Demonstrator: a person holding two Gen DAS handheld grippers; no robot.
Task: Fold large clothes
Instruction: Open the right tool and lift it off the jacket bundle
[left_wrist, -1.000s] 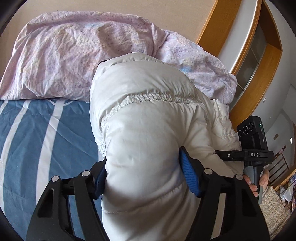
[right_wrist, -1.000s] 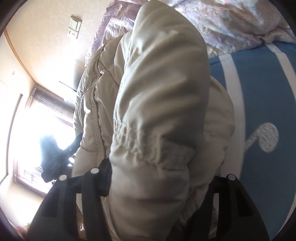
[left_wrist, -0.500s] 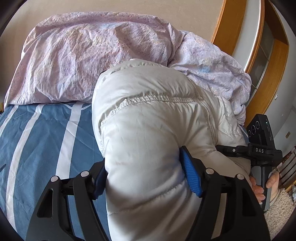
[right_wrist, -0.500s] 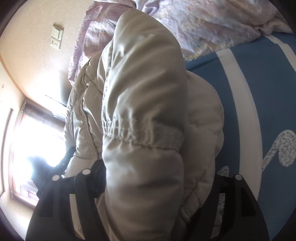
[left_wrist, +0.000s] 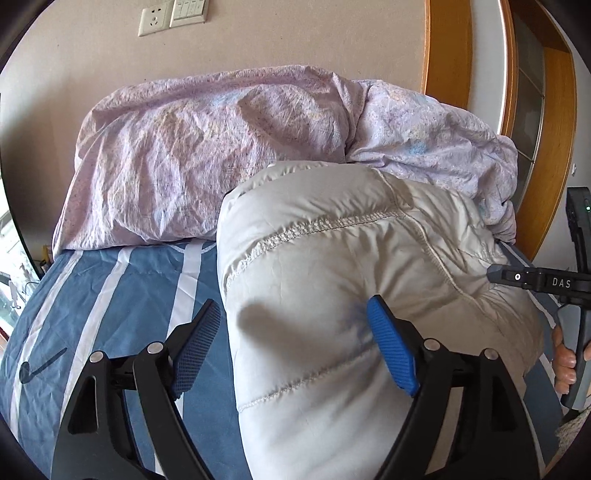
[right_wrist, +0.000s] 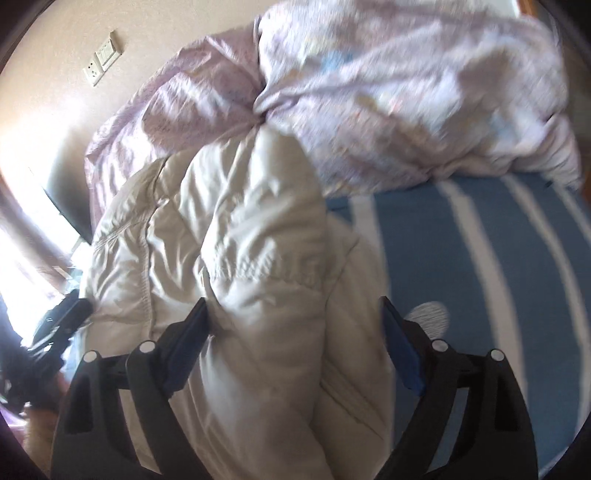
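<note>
A white puffy jacket (left_wrist: 332, 258) lies bundled on the blue striped bed sheet (left_wrist: 110, 295). My left gripper (left_wrist: 291, 306) straddles its near end with the jaws opening. The left pad stands clear over the sheet, and the right blue pad (left_wrist: 391, 350) still dents the fabric. In the right wrist view the jacket (right_wrist: 251, 240) fills the gap of my right gripper (right_wrist: 291, 302), whose jaws are also opening. Its pads sit at the jacket's sides without squeezing. The right gripper's body (left_wrist: 535, 280) and a hand (left_wrist: 565, 365) show at the right edge.
A crumpled lilac duvet (left_wrist: 221, 147) is heaped at the head of the bed against the wall, right behind the jacket. Wall sockets (left_wrist: 171, 16) sit above it. A wooden door frame (left_wrist: 447, 48) stands to the right. A bright window (right_wrist: 22, 258) glares on the left.
Both grippers have spread their jaws and stopped pinching the jacket. Both views have tipped upward and drawn back, the right one more, bringing the wall sockets into sight.
</note>
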